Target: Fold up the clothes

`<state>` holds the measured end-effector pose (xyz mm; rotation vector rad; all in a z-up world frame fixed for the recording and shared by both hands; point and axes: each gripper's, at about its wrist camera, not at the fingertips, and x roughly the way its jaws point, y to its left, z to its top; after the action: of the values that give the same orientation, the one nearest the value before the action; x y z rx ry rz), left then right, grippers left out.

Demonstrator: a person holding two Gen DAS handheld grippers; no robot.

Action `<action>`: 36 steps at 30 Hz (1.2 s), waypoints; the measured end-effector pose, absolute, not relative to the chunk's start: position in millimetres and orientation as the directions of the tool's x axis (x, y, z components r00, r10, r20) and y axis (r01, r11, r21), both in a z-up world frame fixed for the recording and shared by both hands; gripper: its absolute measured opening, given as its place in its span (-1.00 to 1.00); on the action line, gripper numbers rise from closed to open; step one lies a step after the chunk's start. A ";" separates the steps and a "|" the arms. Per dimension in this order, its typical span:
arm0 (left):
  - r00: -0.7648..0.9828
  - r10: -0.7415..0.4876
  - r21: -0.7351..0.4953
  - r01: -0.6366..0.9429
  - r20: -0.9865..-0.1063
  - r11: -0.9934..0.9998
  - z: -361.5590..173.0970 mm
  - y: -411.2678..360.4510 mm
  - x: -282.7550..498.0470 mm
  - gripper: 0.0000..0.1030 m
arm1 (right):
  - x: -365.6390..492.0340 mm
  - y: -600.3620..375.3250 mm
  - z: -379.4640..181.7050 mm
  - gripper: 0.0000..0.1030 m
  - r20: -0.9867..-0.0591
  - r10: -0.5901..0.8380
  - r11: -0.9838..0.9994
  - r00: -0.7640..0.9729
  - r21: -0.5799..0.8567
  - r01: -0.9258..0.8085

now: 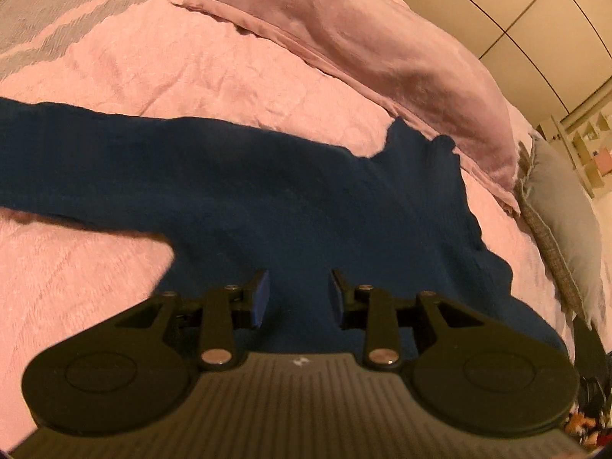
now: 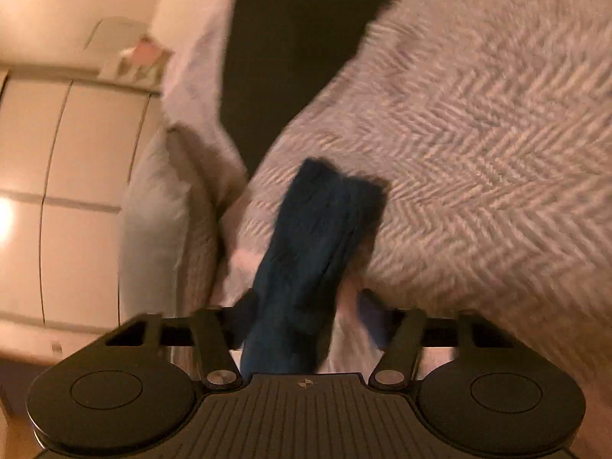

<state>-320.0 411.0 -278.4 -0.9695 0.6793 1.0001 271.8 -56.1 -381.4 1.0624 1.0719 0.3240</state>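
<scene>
Sweater, dark blue, lies flat on pink bedspread in left wrist view, one sleeve stretched off to the side, pillow beyond it; left gripper hangs over sweater w/ jaws apart, nothing between. Right wrist view, blurred: right gripper over bedspread, jaws apart w/ bunched sweater fabric between; can't tell if pads press it.

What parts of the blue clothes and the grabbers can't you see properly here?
- Left wrist view: the blue garment runs off the left edge, and the left gripper body covers its near part.
- Right wrist view: motion blur smears the blue sleeve; whether the right gripper fingers press it is unclear.
- Right wrist view: the left finger is hidden behind the sleeve.
</scene>
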 end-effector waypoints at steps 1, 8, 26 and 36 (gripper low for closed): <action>0.399 0.379 -0.341 -0.916 -0.835 0.213 -275.6 408.0 -317.1 -0.44 | 276.5 -57.1 -387.0 0.00 -0.555 0.668 0.482 0.496 0.830 0.279; 0.358 0.403 -0.301 -0.932 -0.842 0.200 -259.9 401.4 -305.0 -0.41 | 306.5 -61.8 -351.8 -0.82 -0.567 0.649 0.598 0.508 0.793 0.121; 0.315 0.350 -0.261 -0.946 -0.882 0.193 -291.4 389.2 -329.8 -0.40 | 269.4 -119.0 -355.1 -0.08 -0.771 0.414 0.804 0.484 0.559 0.203; 0.191 0.343 -0.107 -0.962 -0.919 0.250 -286.6 359.3 -433.5 -0.39 | 130.6 -74.9 -284.2 0.17 -0.762 0.631 0.755 0.148 0.558 -0.344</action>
<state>-433.5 359.3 -286.6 -0.8445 0.9275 1.0891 130.6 -74.9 -284.2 0.2774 1.2368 0.7136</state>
